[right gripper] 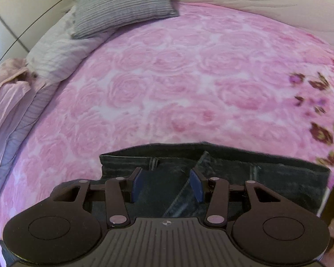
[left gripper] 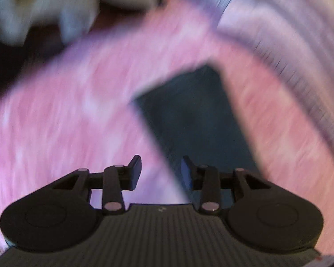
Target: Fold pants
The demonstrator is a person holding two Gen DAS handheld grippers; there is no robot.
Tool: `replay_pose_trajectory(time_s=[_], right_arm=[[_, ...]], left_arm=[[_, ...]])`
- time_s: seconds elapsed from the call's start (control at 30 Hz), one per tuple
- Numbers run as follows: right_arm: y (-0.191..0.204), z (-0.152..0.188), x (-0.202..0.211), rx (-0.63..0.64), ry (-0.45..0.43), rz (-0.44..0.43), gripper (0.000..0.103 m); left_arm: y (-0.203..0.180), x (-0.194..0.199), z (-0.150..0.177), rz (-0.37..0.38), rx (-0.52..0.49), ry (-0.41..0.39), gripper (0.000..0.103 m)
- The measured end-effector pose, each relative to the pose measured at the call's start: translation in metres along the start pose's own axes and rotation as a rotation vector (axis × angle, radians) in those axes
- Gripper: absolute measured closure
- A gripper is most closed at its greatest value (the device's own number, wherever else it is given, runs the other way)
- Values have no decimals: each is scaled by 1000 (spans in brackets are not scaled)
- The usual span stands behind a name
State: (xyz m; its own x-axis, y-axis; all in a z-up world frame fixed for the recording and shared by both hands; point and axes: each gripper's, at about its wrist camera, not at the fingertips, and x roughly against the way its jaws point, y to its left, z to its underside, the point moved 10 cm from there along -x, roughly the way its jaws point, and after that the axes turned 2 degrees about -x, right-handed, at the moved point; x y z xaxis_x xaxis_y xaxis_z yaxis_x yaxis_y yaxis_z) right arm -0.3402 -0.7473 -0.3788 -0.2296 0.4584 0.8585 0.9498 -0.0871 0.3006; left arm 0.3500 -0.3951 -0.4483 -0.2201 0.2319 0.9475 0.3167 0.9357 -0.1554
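Hovering over the dark pants (right gripper: pixel 278 178), the right tool (right gripper: pixel 168 183) has its jaws spread wide, gripping nothing. Left tool (left gripper: pixel 161 171) likewise released, empty; that view is blurred. Pants lie flat on the pink rose-patterned blanket (right gripper: pixel 178 77) of the bed, waistband with belt loops facing up.

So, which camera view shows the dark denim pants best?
The right wrist view. There the dark denim pants lie sharp on the pink rose-patterned blanket, with waistband and belt loops visible beneath the open right gripper. The left wrist view is motion-blurred; it shows only a dark patch of the pants beyond the open left gripper.
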Motion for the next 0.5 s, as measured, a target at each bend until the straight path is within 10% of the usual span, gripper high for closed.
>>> replay_pose_trajectory(time_s=[0.5], right_arm=[[105,16,-168,996,323,-325,57]], left_arm=[[-32,29,102,-5,37,11,64]])
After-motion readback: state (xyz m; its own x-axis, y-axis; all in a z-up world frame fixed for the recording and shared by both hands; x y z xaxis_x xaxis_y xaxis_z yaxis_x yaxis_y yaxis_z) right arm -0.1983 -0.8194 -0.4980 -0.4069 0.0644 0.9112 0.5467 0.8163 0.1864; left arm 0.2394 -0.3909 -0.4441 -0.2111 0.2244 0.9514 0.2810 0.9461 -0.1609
